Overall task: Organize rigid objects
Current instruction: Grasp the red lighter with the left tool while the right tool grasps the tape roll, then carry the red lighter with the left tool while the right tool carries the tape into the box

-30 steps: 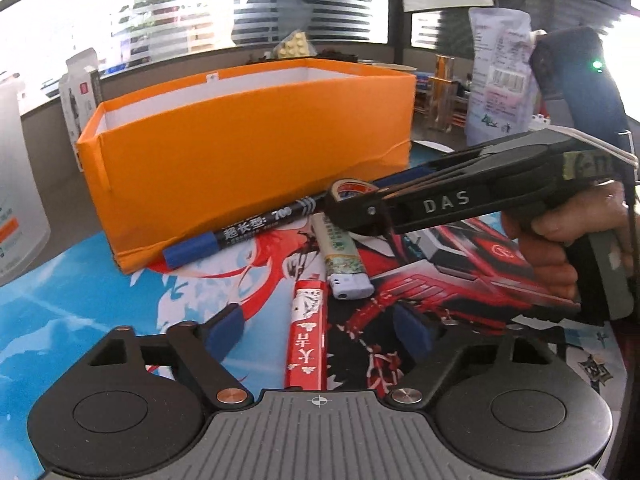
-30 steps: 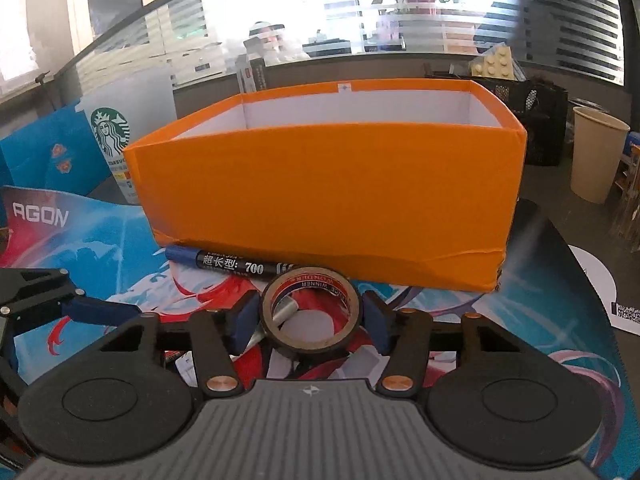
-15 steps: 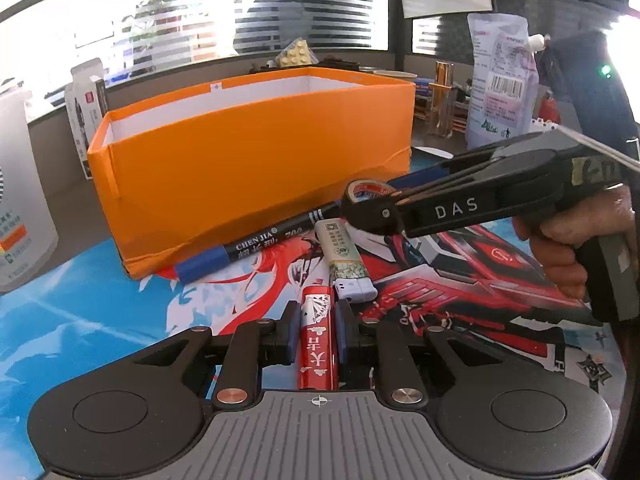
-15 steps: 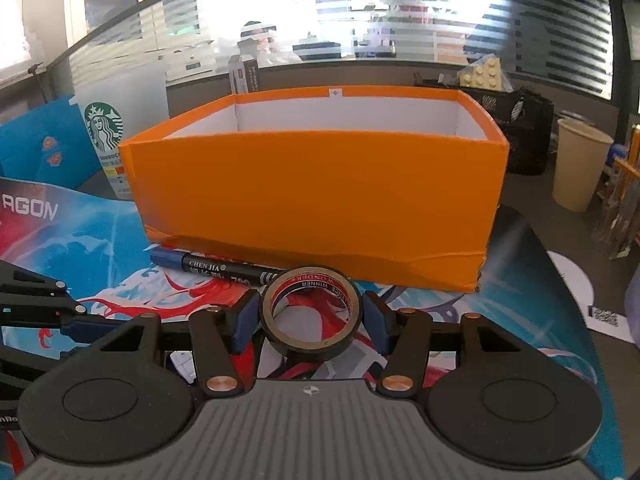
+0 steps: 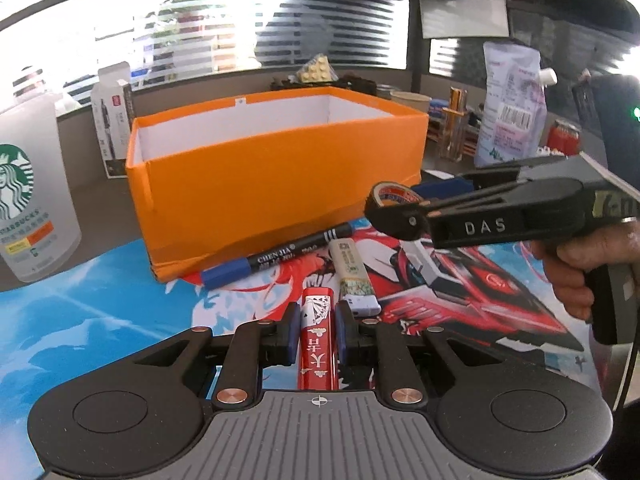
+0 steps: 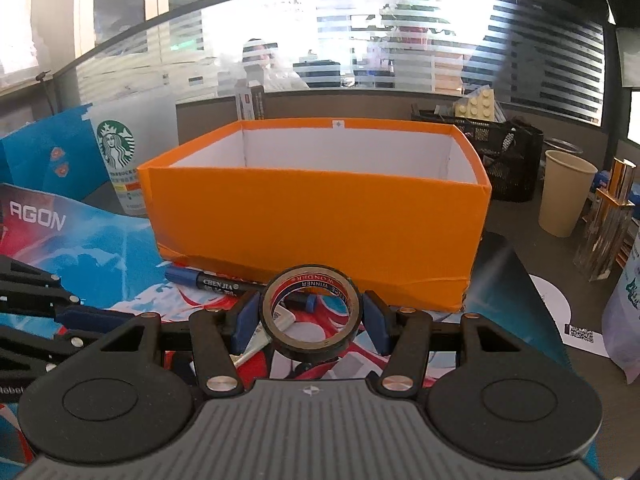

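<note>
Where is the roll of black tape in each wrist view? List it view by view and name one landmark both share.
Left wrist view: the roll of black tape sits right of centre, in the tip of the right gripper, in front of the box's right corner.
Right wrist view: it is at lower centre, clamped between the blue pads.
Shared landmark: the orange box behind it, with the blue-capped marker along its base.

Each camera sits just behind its own gripper's fingers, low above the printed mat (image 5: 100, 312), looking forward and a little downward. The left view faces the orange box (image 5: 276, 184) from one corner; the right view faces its long wall squarely (nearer). Both share box, mat and blue-capped marker (image 6: 208, 282).
</note>
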The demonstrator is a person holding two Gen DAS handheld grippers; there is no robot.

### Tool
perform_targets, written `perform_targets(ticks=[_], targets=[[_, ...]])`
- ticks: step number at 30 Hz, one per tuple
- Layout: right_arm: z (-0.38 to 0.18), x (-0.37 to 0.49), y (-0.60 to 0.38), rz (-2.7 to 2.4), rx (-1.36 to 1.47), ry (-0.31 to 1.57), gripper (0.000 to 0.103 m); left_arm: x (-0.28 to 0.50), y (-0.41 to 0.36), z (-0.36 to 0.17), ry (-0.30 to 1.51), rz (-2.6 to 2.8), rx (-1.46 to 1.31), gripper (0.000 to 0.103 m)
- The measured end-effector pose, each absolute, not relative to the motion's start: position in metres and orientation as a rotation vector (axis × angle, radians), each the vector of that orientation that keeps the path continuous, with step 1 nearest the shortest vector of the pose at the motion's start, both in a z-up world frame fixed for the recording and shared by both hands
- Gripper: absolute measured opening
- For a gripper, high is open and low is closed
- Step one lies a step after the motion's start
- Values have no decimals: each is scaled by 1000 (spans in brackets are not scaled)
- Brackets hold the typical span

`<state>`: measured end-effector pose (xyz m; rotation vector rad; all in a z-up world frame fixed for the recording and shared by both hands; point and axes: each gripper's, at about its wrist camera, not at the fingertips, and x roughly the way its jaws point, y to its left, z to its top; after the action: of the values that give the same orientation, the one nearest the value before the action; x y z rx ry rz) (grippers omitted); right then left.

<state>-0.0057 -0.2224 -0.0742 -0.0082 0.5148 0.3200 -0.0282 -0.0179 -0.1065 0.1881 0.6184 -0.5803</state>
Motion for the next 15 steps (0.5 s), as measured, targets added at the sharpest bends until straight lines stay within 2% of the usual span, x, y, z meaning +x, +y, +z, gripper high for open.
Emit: perform_targets(ticks=[15], targets=[[-68, -20, -221, 343, -4, 482, 52, -32, -25, -93, 611, -508, 176, 16]])
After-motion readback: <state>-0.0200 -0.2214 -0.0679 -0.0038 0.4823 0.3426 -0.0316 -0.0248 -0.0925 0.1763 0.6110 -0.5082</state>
